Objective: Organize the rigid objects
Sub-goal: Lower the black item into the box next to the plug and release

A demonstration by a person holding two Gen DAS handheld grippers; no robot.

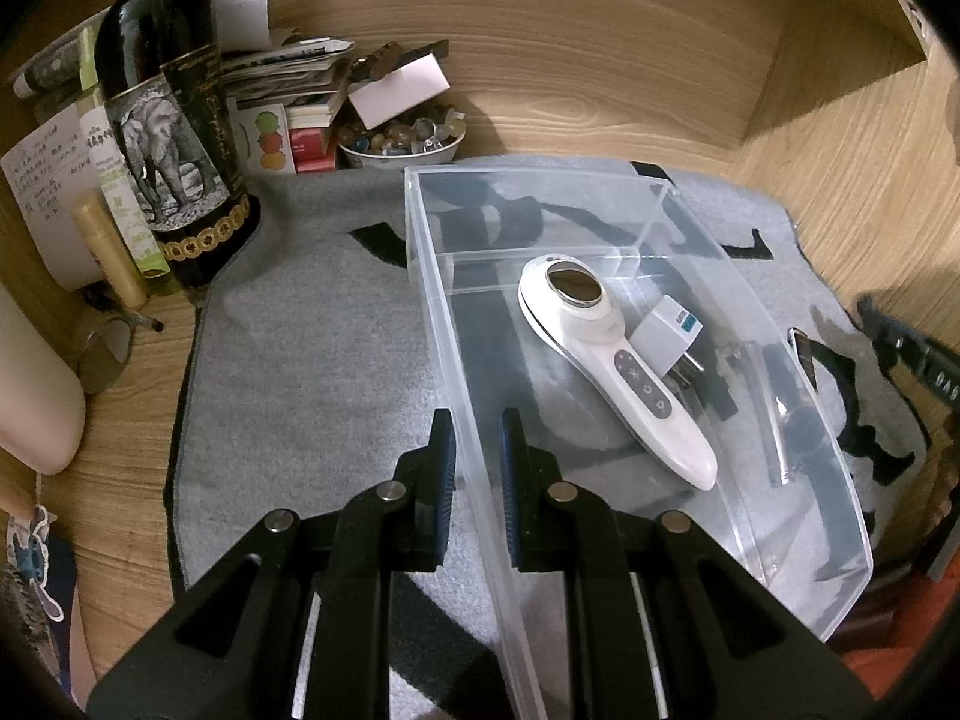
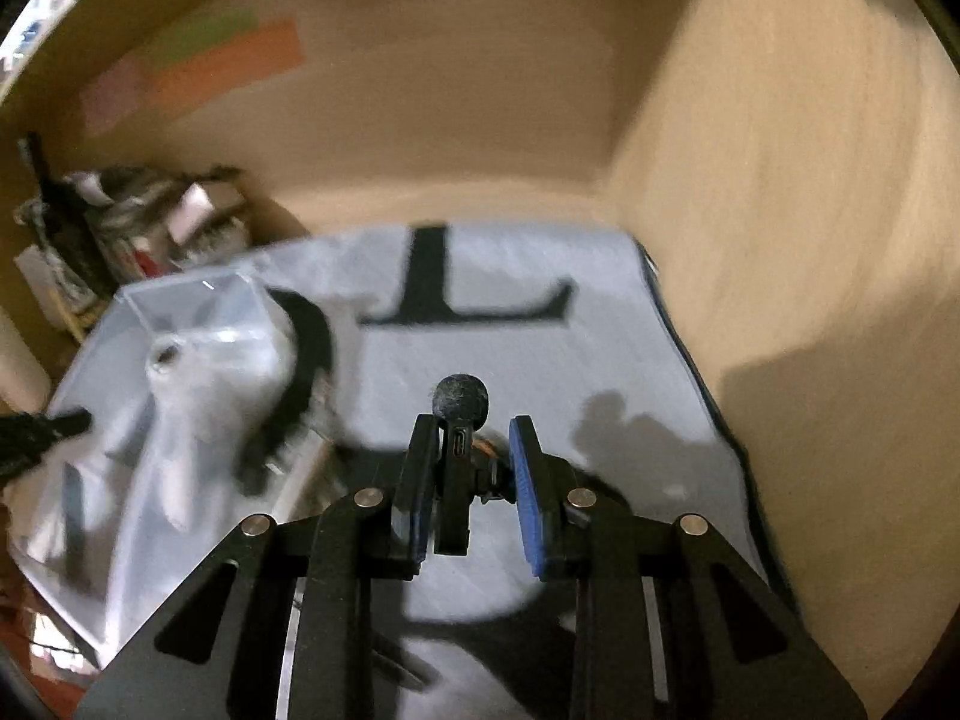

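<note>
Left gripper (image 1: 477, 468) straddles near-left wall of clear bin (image 1: 456, 360), fingers narrowly parted, wall between them; firm clamp not clear. Bin sits on grey mat (image 1: 300, 360), toward its right edge. White handheld device (image 1: 618, 360) and white plug adapter (image 1: 666, 330) lie in bin, touching. Right gripper (image 2: 474, 468) partly open, small black microphone (image 2: 459, 420) against left finger, above mat.
</note>
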